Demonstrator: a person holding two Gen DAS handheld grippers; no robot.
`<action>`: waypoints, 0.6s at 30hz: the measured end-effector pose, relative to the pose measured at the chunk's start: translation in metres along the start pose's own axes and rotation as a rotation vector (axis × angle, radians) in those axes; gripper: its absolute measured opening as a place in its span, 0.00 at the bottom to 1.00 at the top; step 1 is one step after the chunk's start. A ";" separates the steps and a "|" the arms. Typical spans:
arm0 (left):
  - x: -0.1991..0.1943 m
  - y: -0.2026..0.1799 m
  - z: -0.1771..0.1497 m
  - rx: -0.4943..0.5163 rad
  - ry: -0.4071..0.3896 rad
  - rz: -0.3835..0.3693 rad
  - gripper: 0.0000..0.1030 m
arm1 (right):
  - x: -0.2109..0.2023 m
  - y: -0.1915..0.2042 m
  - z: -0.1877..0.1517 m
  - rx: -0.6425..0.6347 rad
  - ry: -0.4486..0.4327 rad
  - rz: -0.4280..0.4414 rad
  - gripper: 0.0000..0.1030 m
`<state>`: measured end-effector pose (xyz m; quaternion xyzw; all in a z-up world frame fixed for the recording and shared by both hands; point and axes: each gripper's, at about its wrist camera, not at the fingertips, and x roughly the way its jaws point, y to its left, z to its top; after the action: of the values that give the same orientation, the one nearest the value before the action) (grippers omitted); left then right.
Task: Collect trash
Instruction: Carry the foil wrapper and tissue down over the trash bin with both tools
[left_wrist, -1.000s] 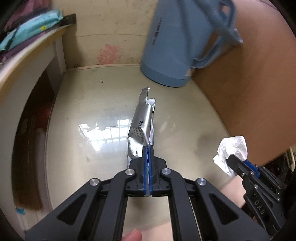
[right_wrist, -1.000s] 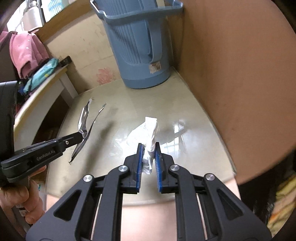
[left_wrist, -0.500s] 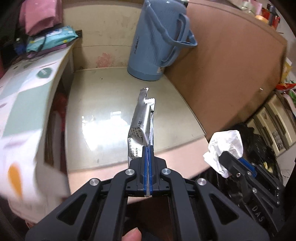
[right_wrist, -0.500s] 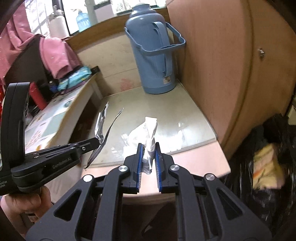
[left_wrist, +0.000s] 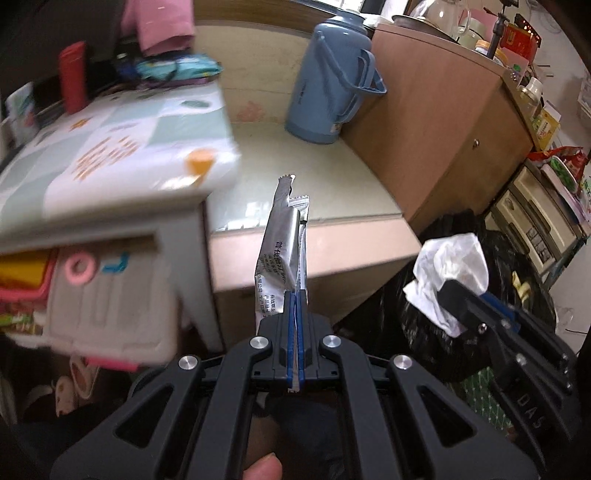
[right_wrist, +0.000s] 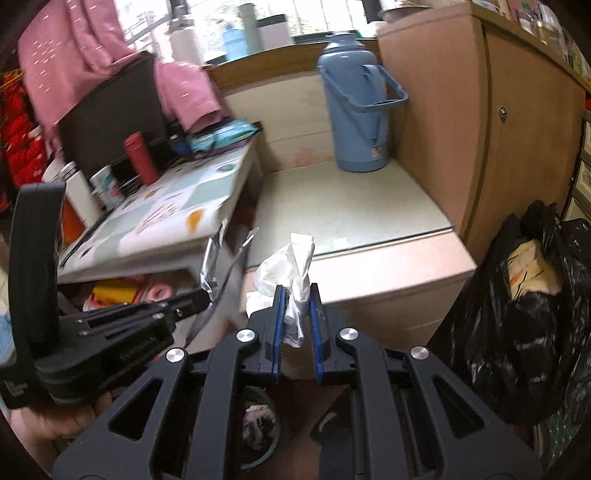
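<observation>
My left gripper (left_wrist: 295, 295) is shut on a silver foil wrapper (left_wrist: 280, 243) that stands up from its pads, in the air in front of the low glass-topped table (left_wrist: 332, 177). The right gripper (right_wrist: 296, 291) is shut on a crumpled white tissue (right_wrist: 291, 266). In the left wrist view the same tissue (left_wrist: 450, 266) and right gripper (left_wrist: 458, 291) show at the right. The right wrist view has the left gripper (right_wrist: 201, 297) with the wrapper (right_wrist: 214, 258) at the left. A black trash bag (right_wrist: 524, 317) stands at the right, beside the table.
A blue thermos jug (left_wrist: 328, 81) stands at the back of the table against a brown wooden cabinet (left_wrist: 436, 129). Left of the table is a white desk (left_wrist: 110, 166) with a red bottle (right_wrist: 140, 158), cans and pink cloth. Cluttered shelves fill the far right.
Both grippers have pulled back and up from the glass table with the wrapper and the tissue still gripped. The table and jug look farther off; the desk and trash bag have come into view.
</observation>
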<state>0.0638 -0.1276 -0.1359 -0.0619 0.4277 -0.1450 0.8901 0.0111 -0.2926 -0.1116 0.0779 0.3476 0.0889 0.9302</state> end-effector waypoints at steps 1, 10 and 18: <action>-0.006 0.009 -0.012 -0.011 0.003 0.002 0.01 | -0.002 0.010 -0.009 -0.008 0.006 0.007 0.13; -0.037 0.084 -0.106 -0.078 0.033 0.065 0.01 | 0.004 0.092 -0.094 -0.064 0.084 0.088 0.13; -0.031 0.141 -0.170 -0.133 0.094 0.117 0.01 | 0.033 0.142 -0.157 -0.082 0.178 0.151 0.13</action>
<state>-0.0584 0.0188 -0.2527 -0.0890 0.4805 -0.0666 0.8699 -0.0842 -0.1343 -0.2205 0.0577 0.4179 0.1793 0.8888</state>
